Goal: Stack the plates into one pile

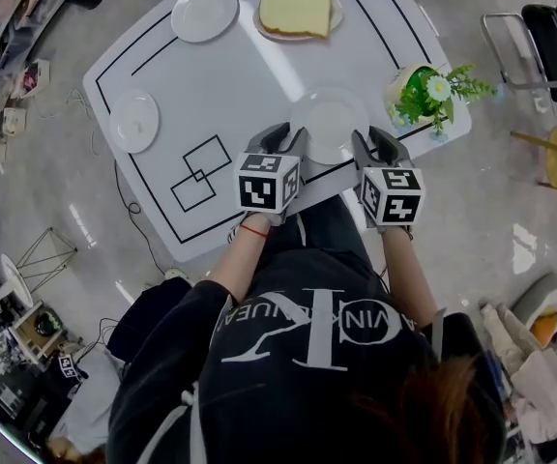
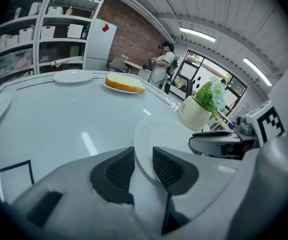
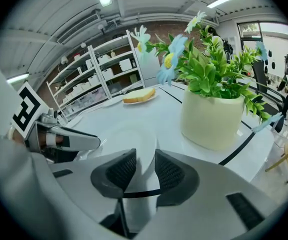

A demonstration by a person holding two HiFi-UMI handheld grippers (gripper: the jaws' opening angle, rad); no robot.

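The person stood at the near edge of a white desk (image 1: 230,75) marked with black lines, one gripper in each hand, both angled down onto the same plate (image 1: 330,124). This nearest plate lay on the desk close to its front edge, with the left gripper (image 1: 283,135) at its left rim and the right gripper (image 1: 375,141) at its right rim. In the left gripper view, the left gripper's fingers (image 2: 119,171) were closed on the rim of the plate (image 2: 164,134), which ran up between the two ribbed pads. In the right gripper view, the right gripper's fingers (image 3: 171,174) were likewise clamped on the opposite rim of the plate (image 3: 124,139). A potted plant with flowers (image 1: 424,90) stood just beyond the right gripper. A second plate (image 1: 134,120) sat well apart at the desk's left side, a third plate (image 1: 204,12) lay at the far edge, and beside it a fourth plate carried a slab of yellow cake (image 1: 296,12).
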